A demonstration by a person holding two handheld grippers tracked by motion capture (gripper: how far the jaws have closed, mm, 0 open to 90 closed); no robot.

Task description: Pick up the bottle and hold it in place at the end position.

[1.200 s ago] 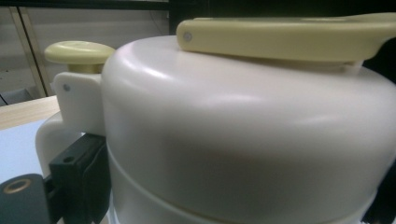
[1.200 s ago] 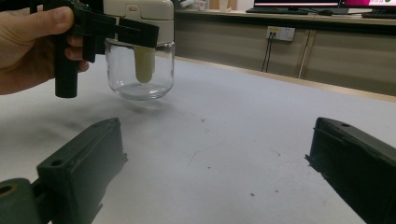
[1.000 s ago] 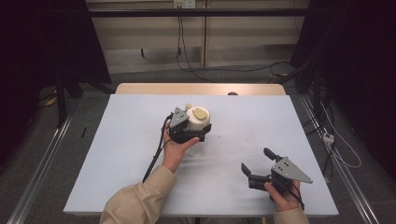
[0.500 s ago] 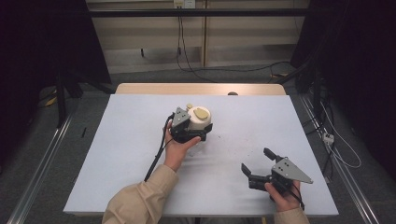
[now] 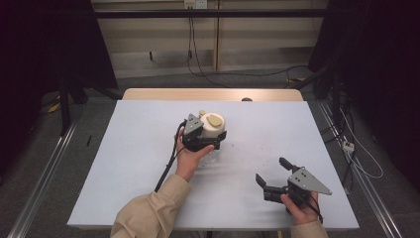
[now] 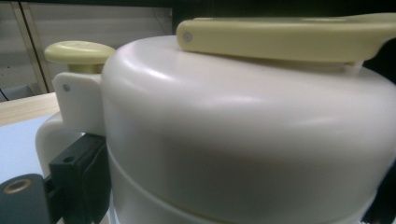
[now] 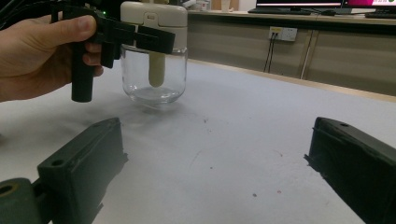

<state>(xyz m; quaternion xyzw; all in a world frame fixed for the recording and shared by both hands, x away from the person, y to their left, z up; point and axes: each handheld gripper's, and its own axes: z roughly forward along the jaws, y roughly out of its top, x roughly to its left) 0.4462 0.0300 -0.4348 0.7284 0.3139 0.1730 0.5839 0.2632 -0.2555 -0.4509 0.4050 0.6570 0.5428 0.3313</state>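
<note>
while the left gripper [image 5: 210, 140] has its jaws clamped on the jar [image 5: 212, 130] near table [image 5: 124, 163] centre, it has drifted slightly toward 5 o'clock since a second ago; transport looks underway. right gripper [image 5: 271, 174] idles at 4 o'clock, jaws wide apart, unchanged.

Left tool [image 5: 210, 136]: held mid-worktop, forearm extended forward, jaws closed around the jar [image 5: 214, 126] at its cream top. Right tool [image 5: 274, 177]: held low near the worktop's [image 5: 129, 148] front right, jaws spread wide, nothing between them, pointing left.
</note>
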